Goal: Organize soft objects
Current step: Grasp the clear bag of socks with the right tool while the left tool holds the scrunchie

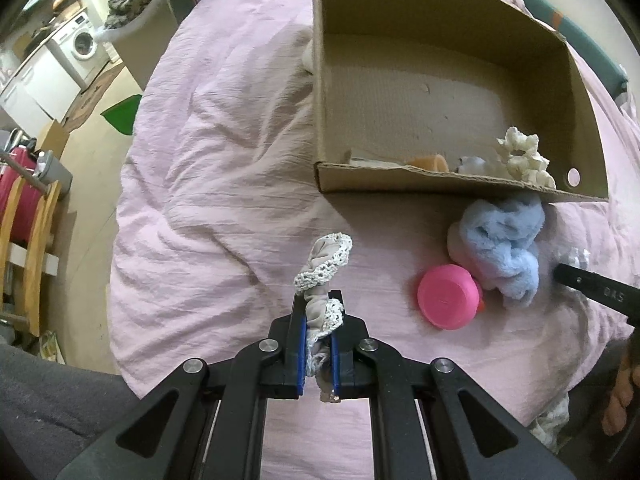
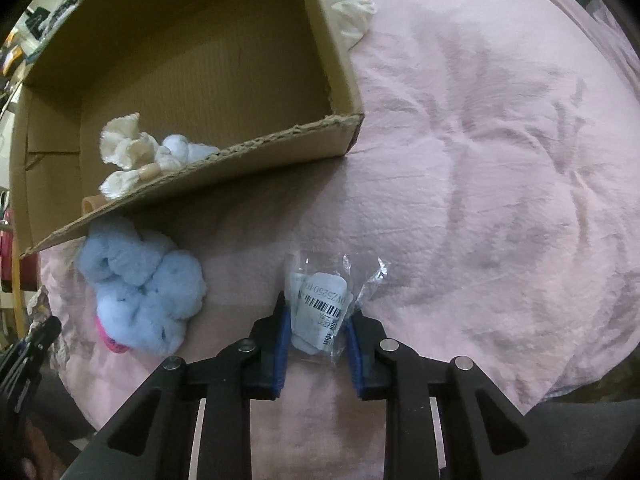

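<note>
My left gripper [image 1: 319,322] is shut on a grey scrunchie with white lace trim [image 1: 324,266], held above the pink bedsheet [image 1: 208,184]. My right gripper [image 2: 318,320] is shut on a clear plastic packet with a barcode label [image 2: 320,300]. An open cardboard box [image 1: 440,188] lies ahead; inside are a cream scrunchie [image 1: 522,156], a white-blue soft item [image 1: 472,164] and a peach ring [image 1: 432,162]. A fluffy light-blue scrunchie [image 1: 500,240] lies in front of the box beside a pink round cap [image 1: 448,296]. The blue scrunchie also shows in the right wrist view [image 2: 140,284].
A cream cloth bundle [image 2: 348,4] lies beyond the box's far corner. The bed's left edge drops to the floor, where a washing machine [image 1: 82,44], a wooden rack [image 1: 28,248] and a green object [image 1: 122,114] stand.
</note>
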A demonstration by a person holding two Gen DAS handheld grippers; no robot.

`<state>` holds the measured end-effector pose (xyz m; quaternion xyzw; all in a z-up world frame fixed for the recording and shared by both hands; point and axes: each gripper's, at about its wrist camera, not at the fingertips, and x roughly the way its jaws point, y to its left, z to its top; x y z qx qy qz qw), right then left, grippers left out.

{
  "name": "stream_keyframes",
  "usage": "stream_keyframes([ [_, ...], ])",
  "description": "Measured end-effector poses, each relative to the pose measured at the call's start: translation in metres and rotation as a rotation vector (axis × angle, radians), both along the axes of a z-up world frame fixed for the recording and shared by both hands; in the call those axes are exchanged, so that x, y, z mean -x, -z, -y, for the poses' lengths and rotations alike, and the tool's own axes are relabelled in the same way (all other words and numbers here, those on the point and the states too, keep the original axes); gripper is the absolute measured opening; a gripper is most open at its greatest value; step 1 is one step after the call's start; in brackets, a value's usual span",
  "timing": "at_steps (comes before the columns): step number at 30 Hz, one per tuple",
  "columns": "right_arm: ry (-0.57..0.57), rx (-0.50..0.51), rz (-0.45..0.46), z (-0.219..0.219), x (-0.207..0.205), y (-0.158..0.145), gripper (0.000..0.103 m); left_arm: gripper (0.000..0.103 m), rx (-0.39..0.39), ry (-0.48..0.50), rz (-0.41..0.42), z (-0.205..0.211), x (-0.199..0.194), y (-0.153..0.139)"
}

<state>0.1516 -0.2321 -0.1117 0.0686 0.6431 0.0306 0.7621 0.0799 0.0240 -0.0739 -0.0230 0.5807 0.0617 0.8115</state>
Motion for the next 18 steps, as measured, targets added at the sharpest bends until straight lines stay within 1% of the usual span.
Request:
stream_keyframes([
  [4,0.018,-0.024,0.049,-0.002,0.013,-0.018,0.026,0.009,-0.006,-0.008,0.014,-0.003,0.002,-0.003],
  [8,0.008,-0.121,0.114,-0.001,0.028,-0.036,0.026,0.009,-0.013,-0.018,0.023,-0.004,0.003,-0.004],
  [11,-0.036,-0.130,0.153,-0.010,0.038,-0.049,0.026,0.009,-0.019,-0.023,0.040,-0.003,0.004,-0.008],
  [13,-0.060,-0.143,0.164,-0.016,0.045,-0.053,0.026,0.009,-0.026,-0.022,0.055,-0.003,0.005,-0.011],
  [15,-0.075,-0.144,0.172,-0.012,0.055,-0.058,0.026,0.009,-0.035,-0.024,0.078,-0.004,0.008,-0.016],
  [18,-0.100,-0.145,0.195,-0.010,0.053,-0.061,0.026,0.009,-0.049,-0.034,0.123,-0.006,0.011,-0.027],
])
